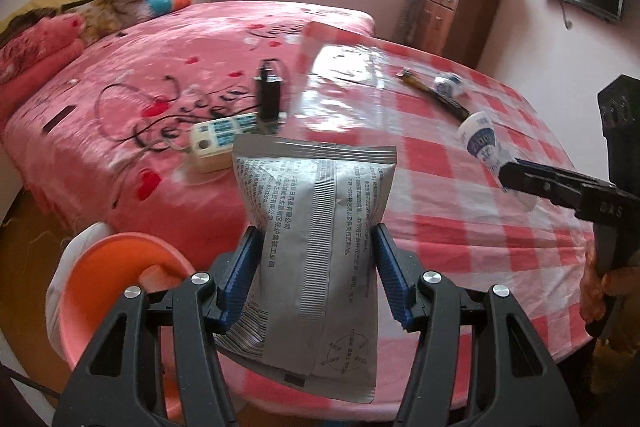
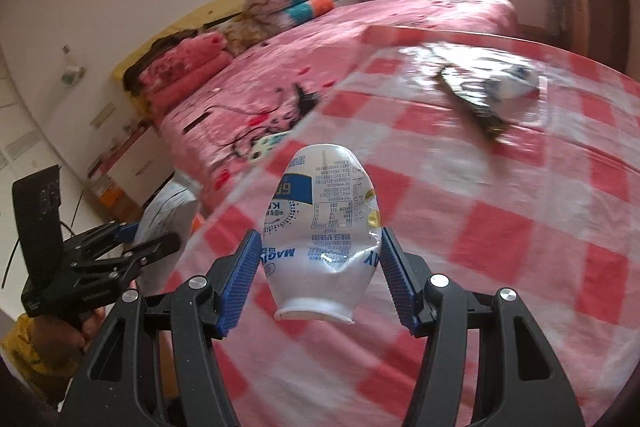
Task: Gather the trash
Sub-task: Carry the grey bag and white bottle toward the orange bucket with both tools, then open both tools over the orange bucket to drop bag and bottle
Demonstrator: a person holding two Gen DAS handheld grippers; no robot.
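Observation:
My left gripper [image 1: 316, 251] is shut on a grey foil pouch [image 1: 316, 267] with printed text, held upright above the table's near left edge. An orange bin [image 1: 116, 291] with a white liner sits below it to the left. My right gripper [image 2: 318, 259] is shut on a crushed white and blue plastic bottle [image 2: 324, 227], which hangs above the checked cloth. The left wrist view shows that bottle [image 1: 480, 139] at the right, in the right gripper's black fingers [image 1: 560, 187]. The right wrist view has the left gripper [image 2: 136, 243] and pouch [image 2: 168, 215] at its left edge.
A round table [image 1: 460, 227] under a red and white checked cloth carries a dark wrapper [image 1: 436, 95] and a small white and blue container [image 1: 448, 83] at its far side. The pink bed [image 1: 160, 75] behind holds a power strip [image 1: 220, 139]. A cabinet [image 1: 456, 15] stands at the back.

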